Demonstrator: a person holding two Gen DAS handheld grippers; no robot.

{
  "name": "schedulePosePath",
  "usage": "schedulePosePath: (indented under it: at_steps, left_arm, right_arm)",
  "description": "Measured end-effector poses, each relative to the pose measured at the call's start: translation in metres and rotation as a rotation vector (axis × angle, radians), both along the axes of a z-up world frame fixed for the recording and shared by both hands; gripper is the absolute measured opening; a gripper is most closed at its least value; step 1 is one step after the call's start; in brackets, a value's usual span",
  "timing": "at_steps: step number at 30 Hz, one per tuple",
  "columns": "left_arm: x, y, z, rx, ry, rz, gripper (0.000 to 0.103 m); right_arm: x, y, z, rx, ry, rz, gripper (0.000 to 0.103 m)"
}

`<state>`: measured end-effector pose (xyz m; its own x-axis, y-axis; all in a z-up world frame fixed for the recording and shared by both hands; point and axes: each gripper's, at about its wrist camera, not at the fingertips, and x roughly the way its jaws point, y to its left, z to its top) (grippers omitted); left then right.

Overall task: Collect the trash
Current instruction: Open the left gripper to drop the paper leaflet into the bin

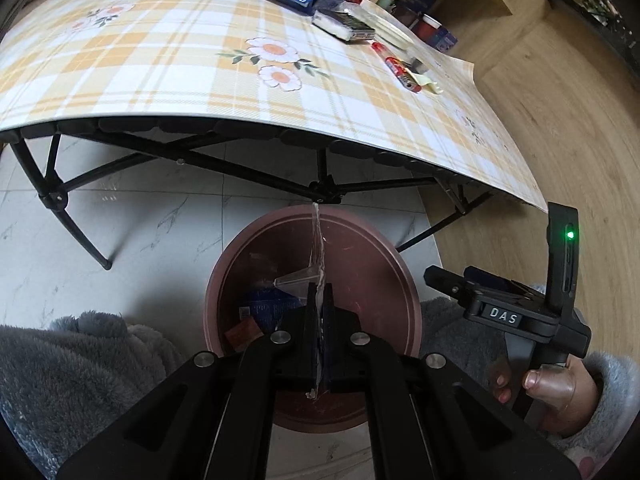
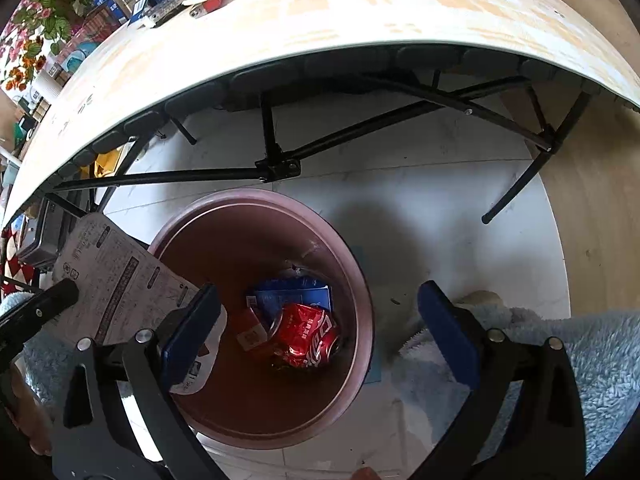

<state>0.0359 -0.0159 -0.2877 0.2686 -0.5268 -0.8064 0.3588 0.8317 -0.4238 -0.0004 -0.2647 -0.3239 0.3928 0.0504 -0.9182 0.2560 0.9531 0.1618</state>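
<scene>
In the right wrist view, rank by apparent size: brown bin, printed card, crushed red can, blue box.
1. brown bin
2. printed card, nearer the camera, so flattered
3. crushed red can and blue box: alike; box partly hidden

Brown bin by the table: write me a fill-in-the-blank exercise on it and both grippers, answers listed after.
1. The left gripper is shut on a flat printed ____, held edge-on over the brown bin.
2. The crushed red can lies ____ the bin.
3. The right gripper hangs above the bin with its jaws ____ and nothing between them.
4. The bin stands on the ____, beside the folding table.

Missing words: package; inside; open; floor
</scene>
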Motion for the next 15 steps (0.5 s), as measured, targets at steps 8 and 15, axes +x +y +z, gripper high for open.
schedulePosePath:
  at_steps: [8,15]
  left_arm:
    - [0.0,-0.001,0.003,-0.008,-0.016,0.0,0.004]
    - [-0.007,0.014,0.025,-0.063,-0.14,0.098,0.079]
  right_arm:
    - [-0.001,0.003,0.001,-0.017,-0.002,0.011,0.097]
    - [-0.001,-0.002,0.002,-0.013,-0.011,-0.012,0.097]
